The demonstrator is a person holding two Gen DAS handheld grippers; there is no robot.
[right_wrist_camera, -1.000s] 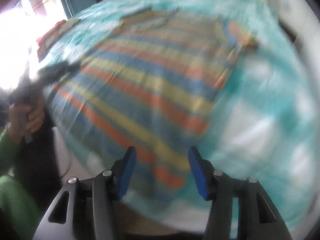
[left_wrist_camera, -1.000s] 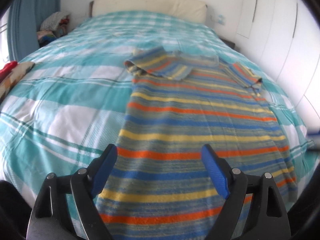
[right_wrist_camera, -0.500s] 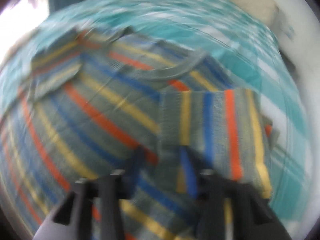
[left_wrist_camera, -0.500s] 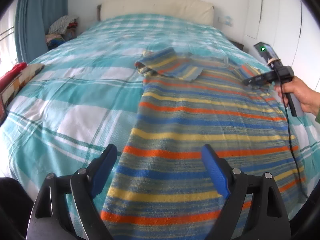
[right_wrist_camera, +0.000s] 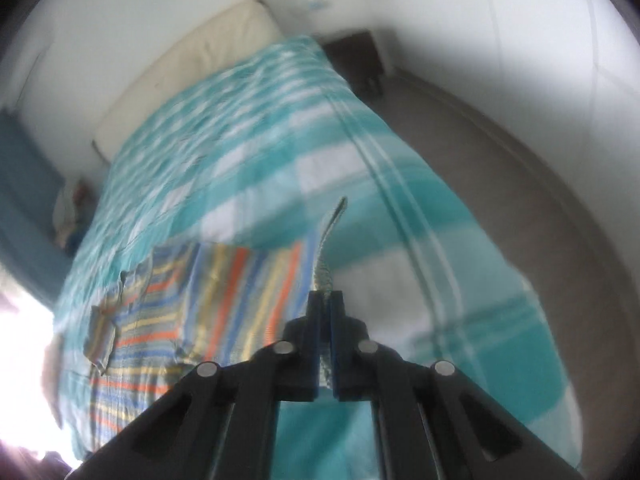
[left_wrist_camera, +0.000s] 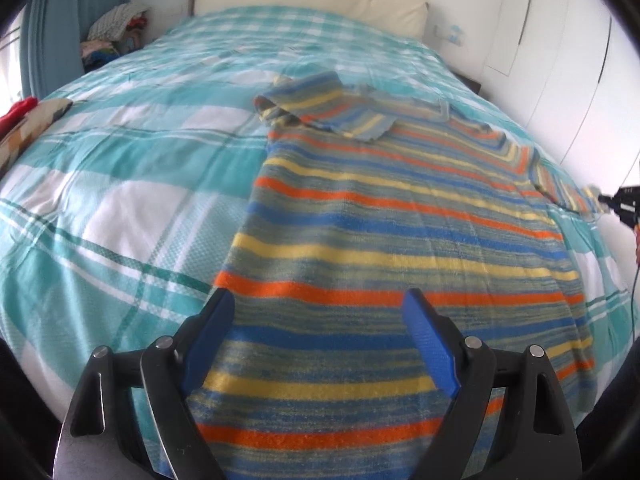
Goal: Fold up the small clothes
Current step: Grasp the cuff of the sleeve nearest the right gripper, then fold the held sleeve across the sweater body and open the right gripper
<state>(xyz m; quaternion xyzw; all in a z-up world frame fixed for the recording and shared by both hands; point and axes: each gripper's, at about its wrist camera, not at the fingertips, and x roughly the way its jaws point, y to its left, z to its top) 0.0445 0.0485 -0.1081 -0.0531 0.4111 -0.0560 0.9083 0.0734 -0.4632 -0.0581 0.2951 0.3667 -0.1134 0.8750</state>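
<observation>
Checked bedspread (left_wrist_camera: 120, 208) under flat striped shirt (left_wrist_camera: 400, 240); right claw (right_wrist_camera: 325, 300) pinching sleeve (right_wrist_camera: 328, 248).

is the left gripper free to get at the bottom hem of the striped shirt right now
Probably yes. The left gripper hangs open over the lower part of the striped shirt, holding nothing, with nothing between it and the cloth. The right gripper is shut on the far sleeve, well clear.

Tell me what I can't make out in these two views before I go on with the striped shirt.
- Striped shirt hem: left wrist view, cut off by the bottom edge behind the open left gripper.
- Sleeve pinched in the right gripper: right wrist view, seen edge-on and motion-blurred, so how much cloth is caught is unclear.
- Pile by the curtain: left wrist view, too small to identify.
</observation>
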